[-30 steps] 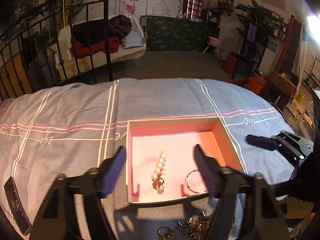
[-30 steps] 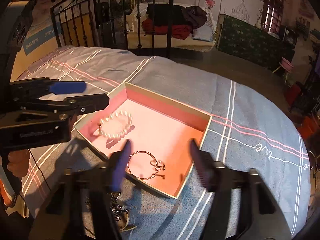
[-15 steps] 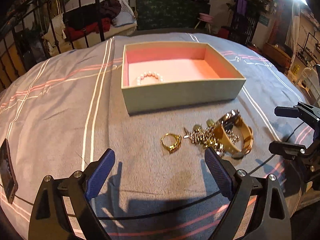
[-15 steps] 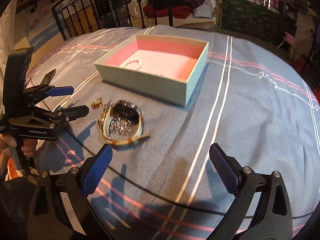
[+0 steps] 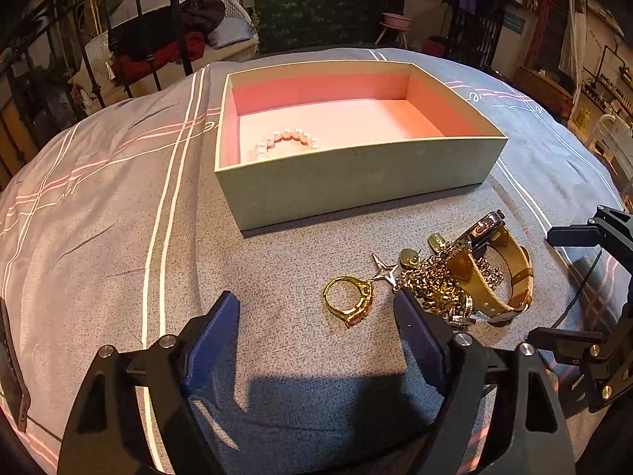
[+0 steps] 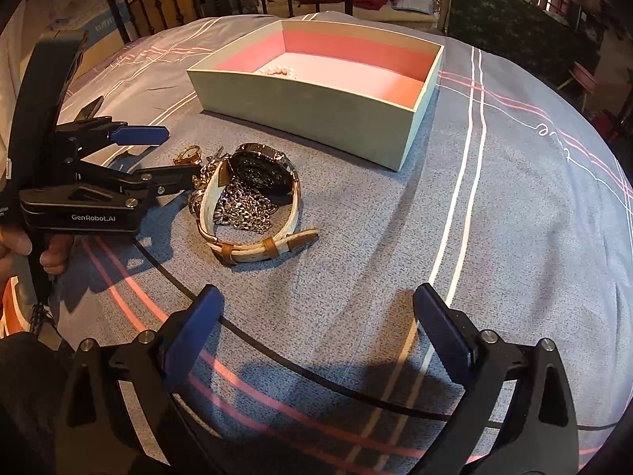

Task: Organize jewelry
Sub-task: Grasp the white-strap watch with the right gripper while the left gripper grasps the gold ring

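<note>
An open box (image 5: 356,174) with a pink inside stands on the grey striped cloth; it also shows in the right wrist view (image 6: 308,99). A pearl bracelet (image 5: 287,138) lies inside it. In front of the box lie a gold ring (image 5: 348,301), a heap of chains (image 5: 439,289) and a watch with a tan strap (image 5: 494,261), which shows in the right wrist view too (image 6: 257,194). My left gripper (image 5: 316,316) is open and empty, low over the cloth, with the ring just ahead between its fingers. My right gripper (image 6: 316,316) is open and empty, back from the watch.
A dark flat object (image 5: 10,368) lies at the cloth's left edge. A metal bed frame (image 5: 158,31) and furniture stand behind the table. The left gripper's body (image 6: 99,182) sits close beside the jewelry heap in the right wrist view.
Both grippers pulled back from above the box to low positions in front of it. The left gripper then moved forward toward the ring.
</note>
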Available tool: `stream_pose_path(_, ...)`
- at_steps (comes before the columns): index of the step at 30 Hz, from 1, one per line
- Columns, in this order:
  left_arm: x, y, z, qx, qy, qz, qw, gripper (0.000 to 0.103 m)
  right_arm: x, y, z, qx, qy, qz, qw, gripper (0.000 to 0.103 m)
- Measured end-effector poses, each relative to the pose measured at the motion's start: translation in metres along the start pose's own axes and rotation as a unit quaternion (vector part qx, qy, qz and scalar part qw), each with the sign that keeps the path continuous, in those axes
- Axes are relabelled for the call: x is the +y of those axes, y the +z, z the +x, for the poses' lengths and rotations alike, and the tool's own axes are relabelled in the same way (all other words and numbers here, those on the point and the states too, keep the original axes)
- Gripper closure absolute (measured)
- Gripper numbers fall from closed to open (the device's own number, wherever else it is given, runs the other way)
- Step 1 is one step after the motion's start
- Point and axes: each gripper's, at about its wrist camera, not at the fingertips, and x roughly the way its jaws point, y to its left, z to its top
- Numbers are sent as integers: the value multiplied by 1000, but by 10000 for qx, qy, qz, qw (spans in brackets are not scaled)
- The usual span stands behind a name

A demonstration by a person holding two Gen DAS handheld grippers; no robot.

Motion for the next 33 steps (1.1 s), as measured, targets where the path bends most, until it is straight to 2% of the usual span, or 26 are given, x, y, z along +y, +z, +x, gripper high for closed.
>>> stream_pose_path(1,-2,1,-1,-19,-10,57,10000,34,0,0,0,13,-11,-13,10000,7)
stream_pose_path(4,-9,3,-3,-103,-10,197,9998,55,4,4,1,44,41,-55,10000,7)
stream_pose_path(6,-11,5,-4,-153,-7,230,9996,80,10,8,3,44,106,-166,9998,7)
stream_pose_path(10,-10,6,-3,-179,-68,98,9998,79,27,27,10,-4,200,-485,9986,7)
stream_pose_path(15,-8,3,-5,-162,-106,-22,9998,79,33,47,25,10,305,-459,9985,7)
stream_pose_path(16,-8,3,-5,-161,-101,-28,9998,79,32,47,26,2,357,-452,9983,19)
stream_pose_path(17,-8,3,-5,-160,-97,-30,9998,79,31,47,25,-24,416,-455,9981,36)
stream_pose_path(19,-8,3,-5,-166,-90,-40,9998,79,29,46,18,-75,458,-470,9978,54)
stream_pose_path(20,-8,3,-5,-164,-91,-53,9998,79,27,44,15,-65,455,-477,9978,58)
stream_pose_path(33,-5,4,-10,-110,-160,-211,9996,79,8,29,-11,-306,466,-160,9983,61)
